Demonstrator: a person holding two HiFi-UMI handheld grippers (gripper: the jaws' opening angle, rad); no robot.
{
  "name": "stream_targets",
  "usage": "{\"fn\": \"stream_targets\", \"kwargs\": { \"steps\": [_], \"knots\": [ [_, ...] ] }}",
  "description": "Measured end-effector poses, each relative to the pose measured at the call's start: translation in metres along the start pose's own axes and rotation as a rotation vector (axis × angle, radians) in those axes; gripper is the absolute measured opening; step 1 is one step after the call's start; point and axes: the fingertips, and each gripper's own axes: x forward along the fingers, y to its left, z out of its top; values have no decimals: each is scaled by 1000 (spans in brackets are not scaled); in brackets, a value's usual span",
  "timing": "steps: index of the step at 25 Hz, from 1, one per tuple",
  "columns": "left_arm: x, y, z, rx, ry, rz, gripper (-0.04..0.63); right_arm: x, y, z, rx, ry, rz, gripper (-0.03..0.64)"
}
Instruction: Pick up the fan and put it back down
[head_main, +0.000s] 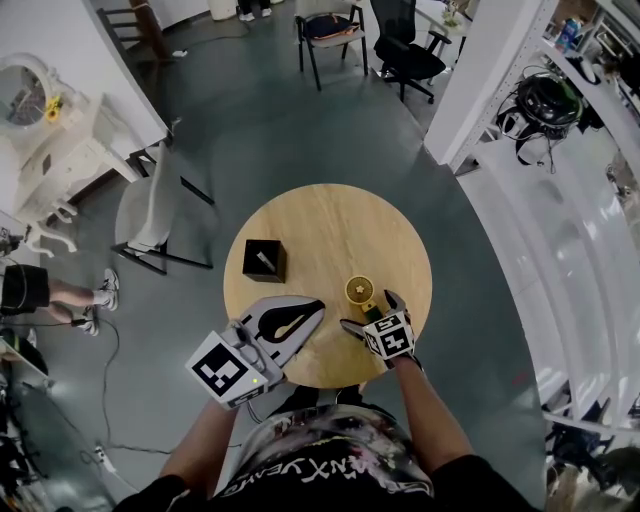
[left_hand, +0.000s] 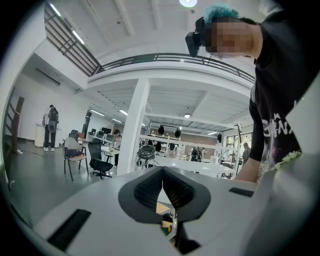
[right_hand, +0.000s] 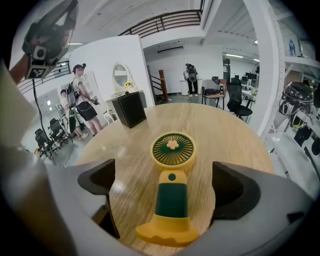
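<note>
On the table (head_main: 300, 215), fan (right_hand: 171, 200) lies within released right gripper (head_main: 368, 310); left gripper (head_main: 315, 308) clenched.

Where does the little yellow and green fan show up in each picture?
Head view: fan lies on the round table, right of centre, by the right gripper.
Left gripper view: not clearly in it; only a yellow-green sliver under the shut jaws.
Right gripper view: fan at centre, flat between the open jaws.
Shared landmark: black box, in head and right gripper views.
</note>
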Motion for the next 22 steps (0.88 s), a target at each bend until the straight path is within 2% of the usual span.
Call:
{"fn": "stream_targets", "kwargs": {
  "steps": [12,22],
  "knots": [
    [-2,0,-1,-3,-2,0,18,16,-8,-21,1,81,-26,586],
    [-2,0,-4,-7,1,5,18,19,-9,-30,-25,104,-56,586]
  ]
}}
